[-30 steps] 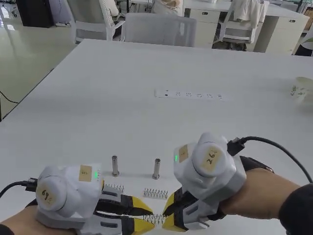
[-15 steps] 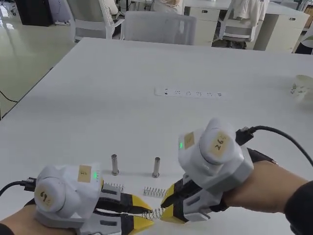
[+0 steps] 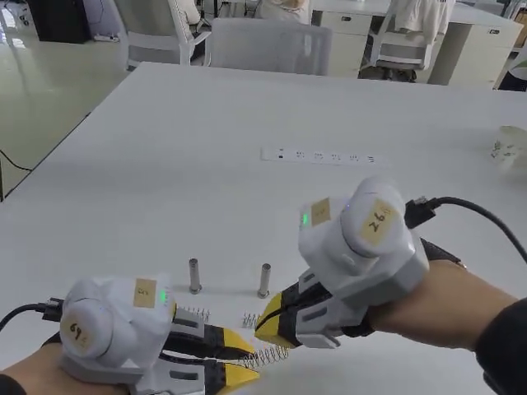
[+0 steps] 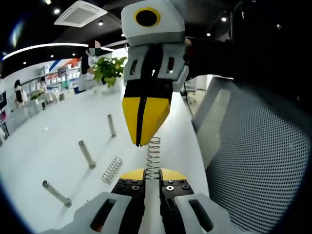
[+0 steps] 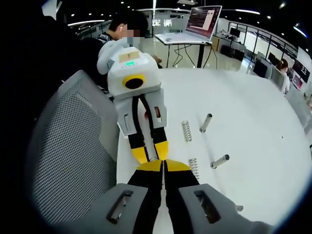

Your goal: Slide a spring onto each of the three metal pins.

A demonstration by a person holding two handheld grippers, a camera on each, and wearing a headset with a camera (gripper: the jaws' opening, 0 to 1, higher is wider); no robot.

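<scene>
Spring (image 4: 153, 157) gripped by one end in your left gripper (image 3: 247, 360), above tabletop's (image 3: 247, 123) near edge; your right gripper (image 3: 263, 328) clenched, its tip meeting spring's free end; pins (image 3: 195, 276) upright just beyond.

Claws are aimed at each other, nearly nose to nose. Left claw (image 3: 249, 363) sits low, clamped on one end of a spring (image 3: 270, 355). Right claw (image 3: 263, 327) is angled down from slightly higher, jaws pressed together as far as I can tell.
</scene>
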